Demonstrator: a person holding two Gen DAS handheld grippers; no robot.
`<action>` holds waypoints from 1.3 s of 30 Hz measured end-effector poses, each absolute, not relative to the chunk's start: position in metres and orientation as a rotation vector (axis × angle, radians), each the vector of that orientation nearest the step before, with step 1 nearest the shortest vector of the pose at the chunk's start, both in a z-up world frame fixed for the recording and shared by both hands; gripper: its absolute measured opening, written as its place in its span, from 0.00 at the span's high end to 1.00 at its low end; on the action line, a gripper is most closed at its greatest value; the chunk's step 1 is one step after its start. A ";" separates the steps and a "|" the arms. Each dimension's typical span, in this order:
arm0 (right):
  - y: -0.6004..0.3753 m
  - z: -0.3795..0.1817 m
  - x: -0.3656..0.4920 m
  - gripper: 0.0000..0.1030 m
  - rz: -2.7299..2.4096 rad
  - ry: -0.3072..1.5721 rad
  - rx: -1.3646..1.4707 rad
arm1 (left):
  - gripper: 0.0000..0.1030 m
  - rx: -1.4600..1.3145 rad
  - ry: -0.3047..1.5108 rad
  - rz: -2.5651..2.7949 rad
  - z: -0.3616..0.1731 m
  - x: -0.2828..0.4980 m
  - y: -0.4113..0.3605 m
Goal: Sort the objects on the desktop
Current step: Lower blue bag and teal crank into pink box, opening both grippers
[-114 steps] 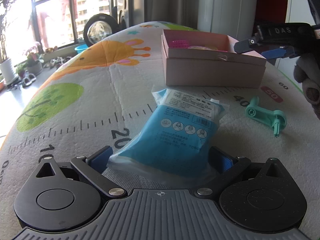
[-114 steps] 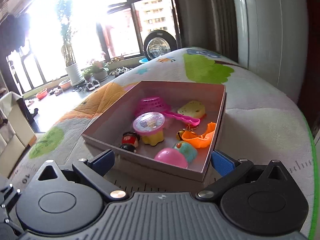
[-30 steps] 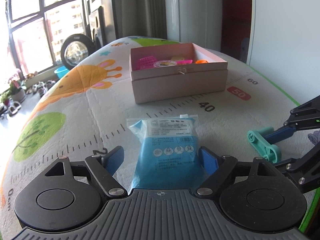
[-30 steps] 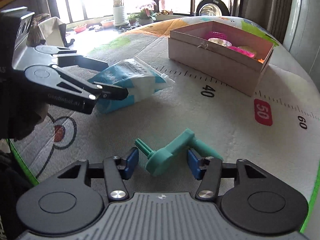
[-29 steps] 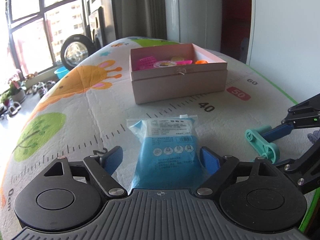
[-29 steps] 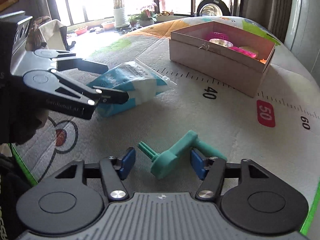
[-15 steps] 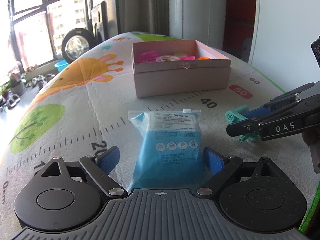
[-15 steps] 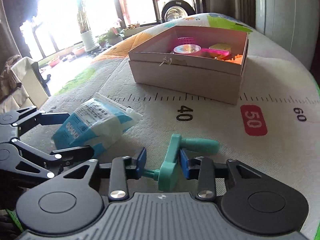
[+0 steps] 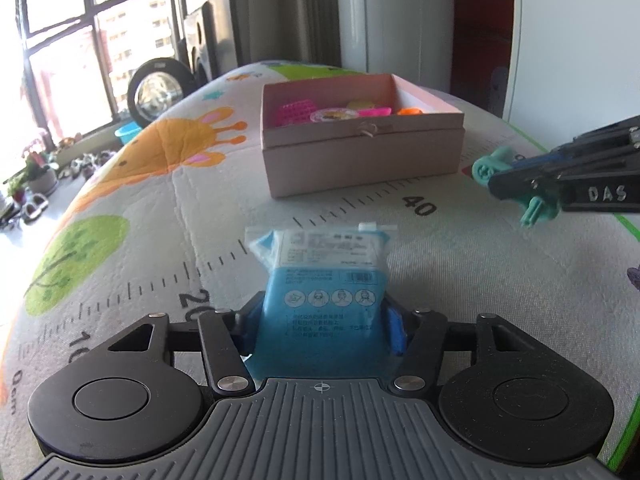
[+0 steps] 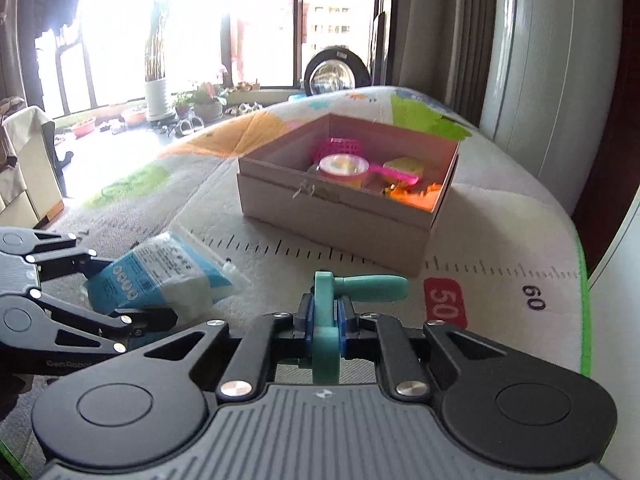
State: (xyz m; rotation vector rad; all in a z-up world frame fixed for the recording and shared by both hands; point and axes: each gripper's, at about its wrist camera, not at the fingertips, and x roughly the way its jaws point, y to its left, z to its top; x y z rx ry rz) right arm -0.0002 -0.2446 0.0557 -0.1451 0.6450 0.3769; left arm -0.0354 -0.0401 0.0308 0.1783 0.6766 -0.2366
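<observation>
In front of the pink box point(image 9: 362, 164), the left claw point(image 9: 322, 322) has just closed on the blue packet point(image 9: 324, 280) while the right claw point(image 10: 323, 316) pinches the teal crank point(image 10: 332, 300)

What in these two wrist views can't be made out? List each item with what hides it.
- Print on the blue pack: too small and blurred, left wrist view.
- Near end of the pack: hidden behind the left hand-held gripper.
- Toys low in the pink box: cut off by its front wall, both views.
- Lower end of the green crank: hidden behind the right hand-held gripper.
- Outside the window: washed out by glare, right wrist view.
</observation>
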 end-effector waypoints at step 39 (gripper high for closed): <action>-0.202 0.059 0.194 0.54 0.267 0.685 -0.047 | 0.00 0.046 0.616 -0.212 0.035 0.028 -0.018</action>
